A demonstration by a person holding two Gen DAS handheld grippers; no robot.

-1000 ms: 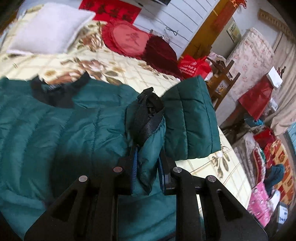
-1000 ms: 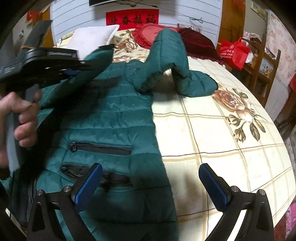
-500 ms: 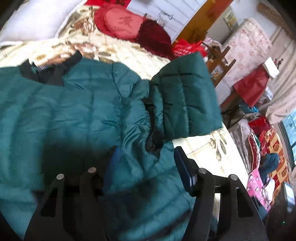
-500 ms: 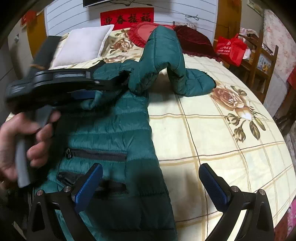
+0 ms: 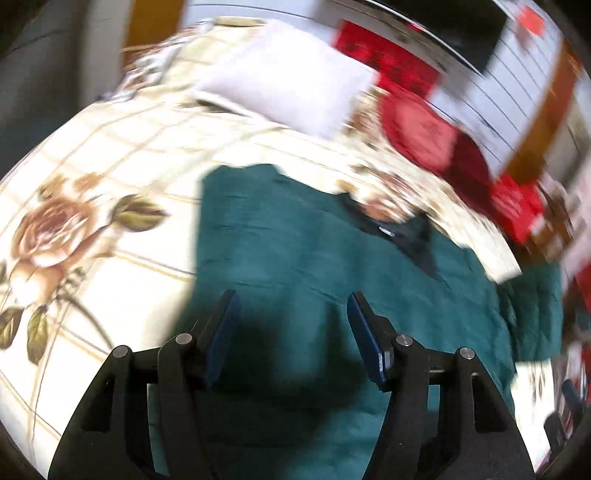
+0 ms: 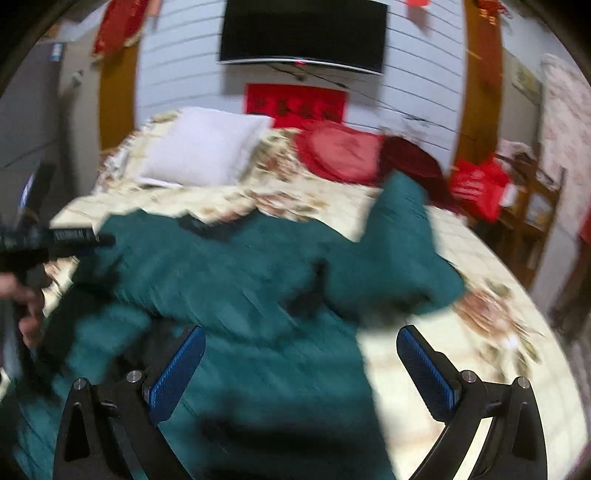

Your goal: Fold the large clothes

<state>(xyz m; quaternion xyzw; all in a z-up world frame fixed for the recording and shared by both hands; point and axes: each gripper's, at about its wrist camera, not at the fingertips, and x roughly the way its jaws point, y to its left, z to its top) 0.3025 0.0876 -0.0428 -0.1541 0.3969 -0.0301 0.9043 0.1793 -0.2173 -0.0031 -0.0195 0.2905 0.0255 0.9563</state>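
Pillow [image 6: 203, 147], red cushions [image 6: 340, 151] beyond green jacket [image 6: 240, 288]; bedspread [image 5: 92, 166] around.

Heavy motion blur, fisheye-warped dark edges, bright overexposed bedspread [image 5: 110, 155].

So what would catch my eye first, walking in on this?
The big teal puffer jacket sprawled across the flowered bedspread, one sleeve folded up at its right. Behind it a white pillow and red cushion lie at the bed's head, under a wall-mounted television.
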